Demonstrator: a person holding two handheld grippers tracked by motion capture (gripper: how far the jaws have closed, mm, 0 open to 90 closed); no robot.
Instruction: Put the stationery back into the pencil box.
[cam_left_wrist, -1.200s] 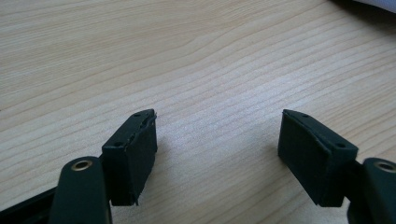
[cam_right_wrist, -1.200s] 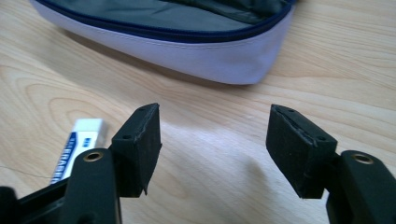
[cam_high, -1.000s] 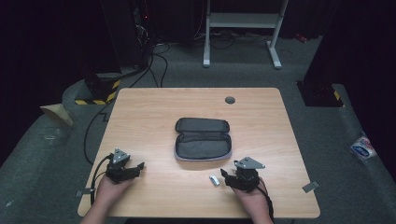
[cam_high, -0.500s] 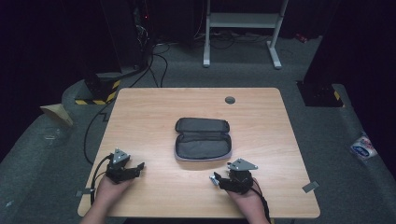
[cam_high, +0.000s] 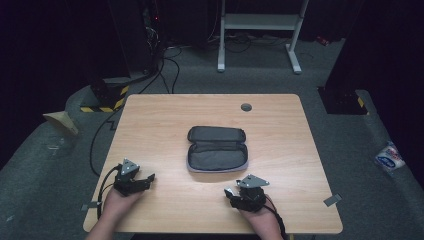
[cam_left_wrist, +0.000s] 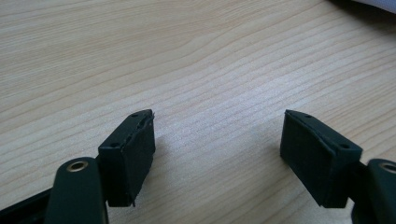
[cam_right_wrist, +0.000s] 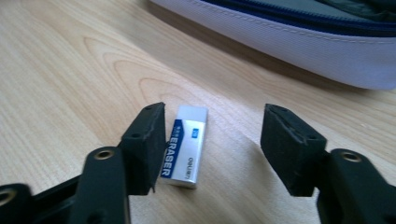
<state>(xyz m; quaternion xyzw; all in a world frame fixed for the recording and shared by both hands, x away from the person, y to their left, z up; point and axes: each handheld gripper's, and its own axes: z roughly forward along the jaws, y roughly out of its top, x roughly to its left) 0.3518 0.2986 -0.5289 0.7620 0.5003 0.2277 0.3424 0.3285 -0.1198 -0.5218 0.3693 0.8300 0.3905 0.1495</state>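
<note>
Eraser (cam_right_wrist: 184, 145) flat between spread right claw (cam_right_wrist: 212, 149), touching one jaw

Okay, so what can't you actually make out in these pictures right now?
- Eraser: its near left edge is hidden behind the right gripper's left jaw; in the high view it is too small to read.
- Case: the right gripper view's top edge cuts it off.
- Dark round spot on the table: too small to identify.
</note>
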